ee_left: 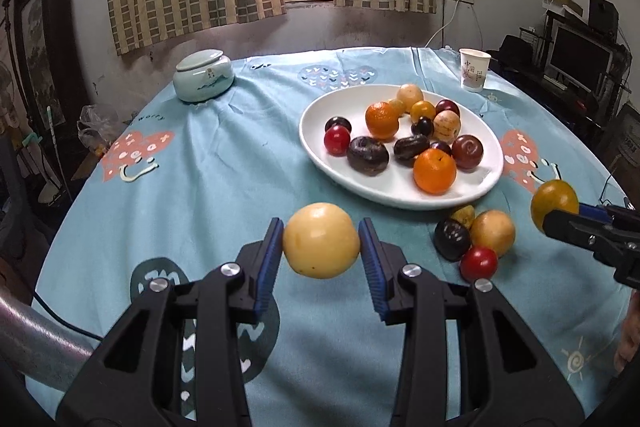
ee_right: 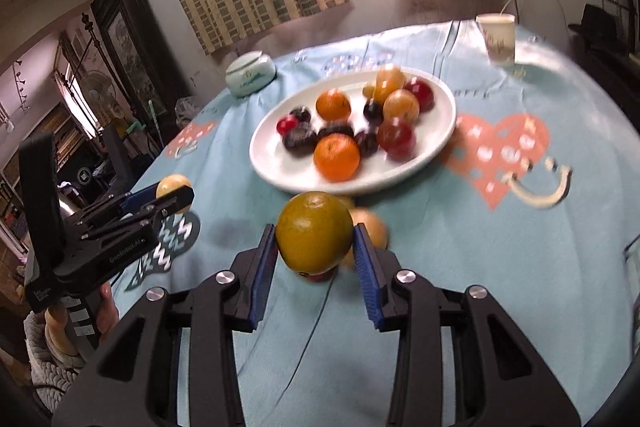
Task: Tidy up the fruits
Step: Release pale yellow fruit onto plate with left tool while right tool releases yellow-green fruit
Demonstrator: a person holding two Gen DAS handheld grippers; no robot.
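My left gripper (ee_left: 321, 241) is shut on a pale yellow round fruit (ee_left: 321, 240) and holds it above the blue tablecloth, short of the white plate (ee_left: 316, 147). My right gripper (ee_right: 315, 233) is shut on a green-orange citrus fruit (ee_right: 315, 231), held above the cloth near the plate's (ee_right: 280, 171) front rim. The plate holds several fruits, among them an orange (ee_left: 434, 171) and a dark plum (ee_left: 367, 155). Loose on the cloth by the plate lie a dark plum (ee_left: 452, 239), a tan fruit (ee_left: 493, 231) and a red tomato (ee_left: 478, 263). The right gripper also shows in the left wrist view (ee_left: 560, 211), the left gripper in the right wrist view (ee_right: 176, 193).
A celadon lidded jar (ee_left: 203, 75) stands at the far left of the round table. A paper cup (ee_left: 473, 70) stands at the far right. Curtains and a window lie behind. Shelves and a monitor stand at the right.
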